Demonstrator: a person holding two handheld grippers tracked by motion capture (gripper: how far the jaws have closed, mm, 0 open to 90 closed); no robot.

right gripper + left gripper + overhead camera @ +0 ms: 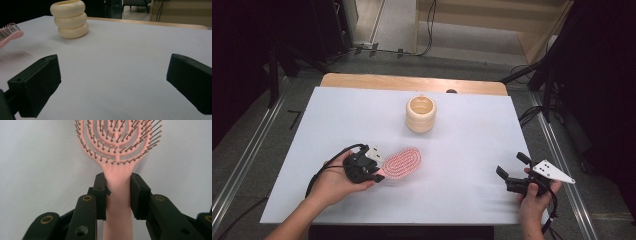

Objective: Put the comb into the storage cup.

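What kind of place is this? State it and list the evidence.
Probably a lab or recording studio, not a home: a white-covered table ringed by metal floor rails, loose cables and dark stands, with only a pink hairbrush and cream ribbed cup as props.

My left gripper (379, 173): a compact black body with a small grey three-cornered plate on top and a black cable looping from its rear past my wrist. In the left gripper view, I see its jaws as flat black rectangular pads on thick matte-black link arms; each arm carries a brass-coloured ringed bushing, and one has a plain dark screw hole below it. My right gripper (511, 168): the same black build, topped by a larger pale grey three-cornered plate marked with small dark dots, with a black cable trailing from it. In the right gripper view, its jaws are blunt black blocks, one showing a small hole on its upper face. My forearms are bare, with no sleeves in view.
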